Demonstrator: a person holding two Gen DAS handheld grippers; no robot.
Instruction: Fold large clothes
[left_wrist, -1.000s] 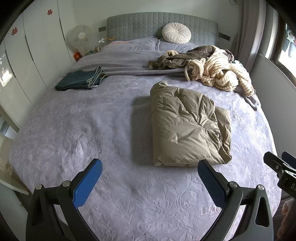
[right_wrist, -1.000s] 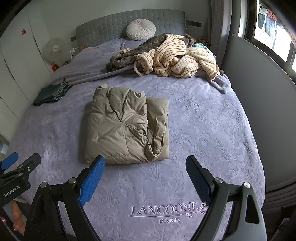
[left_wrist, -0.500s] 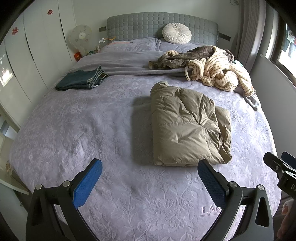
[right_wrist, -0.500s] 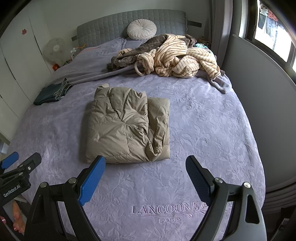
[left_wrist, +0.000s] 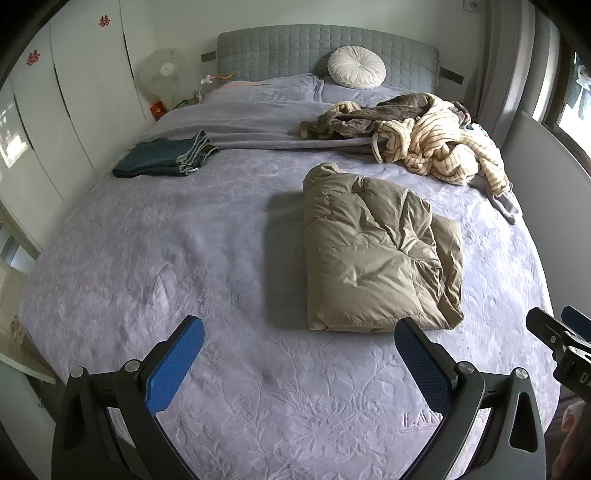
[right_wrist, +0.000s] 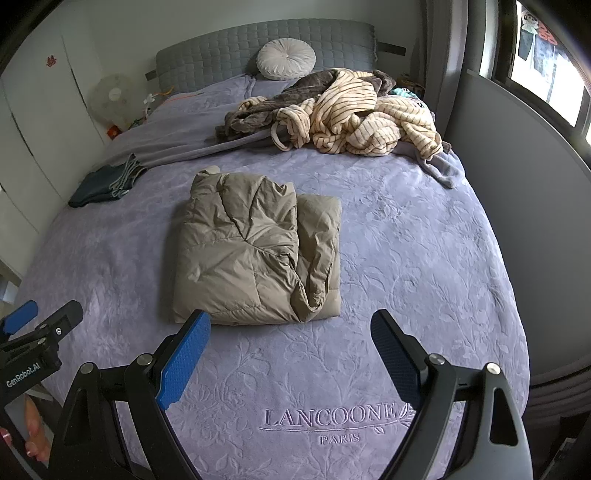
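**Puffer's folded, now trying not to wreck it**

Both my tongs are spread wide and holding nothing. Left gripper (left_wrist: 299, 345) hangs over bare bedspread (left_wrist: 184, 240) near the foot of the bed, and the right gripper (right_wrist: 290, 341) does the same just next to it, above the stitched logo (right_wrist: 330, 419). Neither touches any fabric.

Out past the fingertips: the khaki puffer jacket (left_wrist: 373, 254) lies folded into a chunky rectangle, at about 1 o'clock from my left tongs and 11 to 12 o'clock from my right. It looks done to me, though one flap (right_wrist: 317, 258) along its right side sits loose and rumpled.

Further out, at 1 o'clock near the headboard, there's the heap of striped robe and brown stuff (right_wrist: 351, 110) — probably next in line. A folded dark item (left_wrist: 162, 157) sits at 11 o'clock, well apart.

What worries me: puffy fill springs back, so that loose flap could pop the fold open by itself. And reaching over to the heap — if I drag a tong or a trailing sleeve across the jacket, it unrolls.
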